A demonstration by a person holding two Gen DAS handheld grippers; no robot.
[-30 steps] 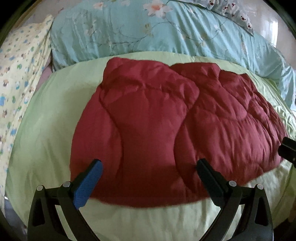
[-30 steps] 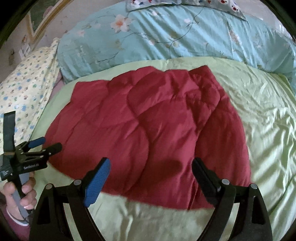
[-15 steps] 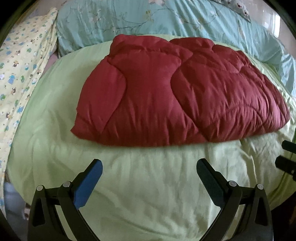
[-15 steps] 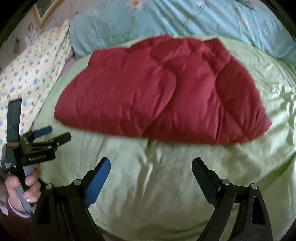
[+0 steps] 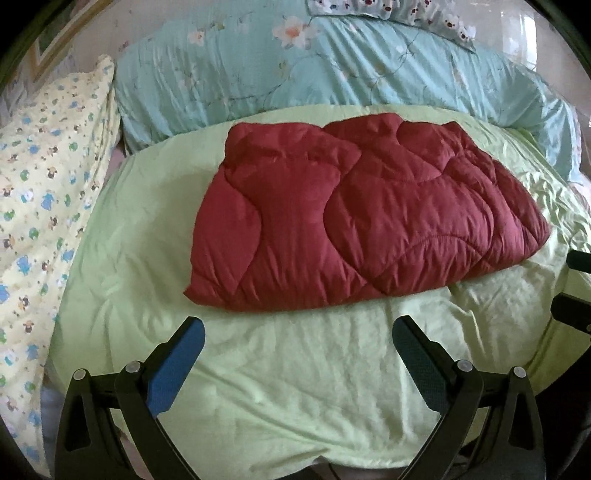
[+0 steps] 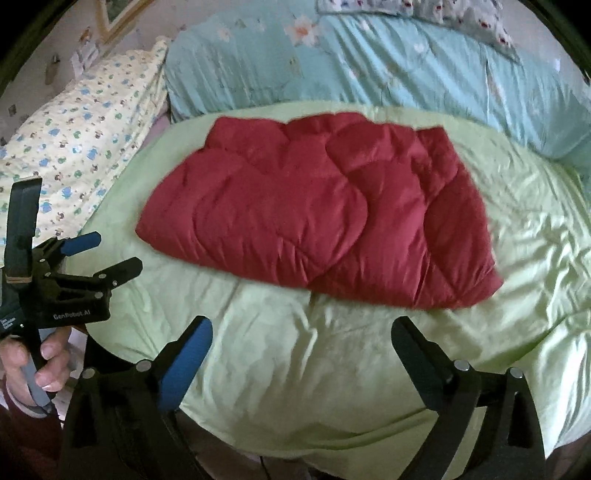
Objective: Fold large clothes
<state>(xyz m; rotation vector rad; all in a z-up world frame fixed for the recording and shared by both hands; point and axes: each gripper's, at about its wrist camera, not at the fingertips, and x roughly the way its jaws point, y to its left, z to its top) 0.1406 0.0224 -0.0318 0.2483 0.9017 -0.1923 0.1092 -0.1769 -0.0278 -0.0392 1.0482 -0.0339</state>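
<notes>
A dark red quilted padded garment lies folded into a compact bundle on the light green bed sheet; it also shows in the right wrist view. My left gripper is open and empty, held back over the bare sheet near the bed's front edge. It also shows from the side in the right wrist view, in a hand. My right gripper is open and empty, also short of the garment. Its fingers show at the right edge of the left wrist view.
A light blue floral duvet lies across the back of the bed. A yellow patterned pillow lies on the left. The green sheet is wrinkled to the right of the garment. A wall with a picture frame stands behind.
Both grippers have pulled back from over the red garment toward the bed's front edge. The garment now lies farther ahead, untouched, with bare sheet between it and the fingers.
</notes>
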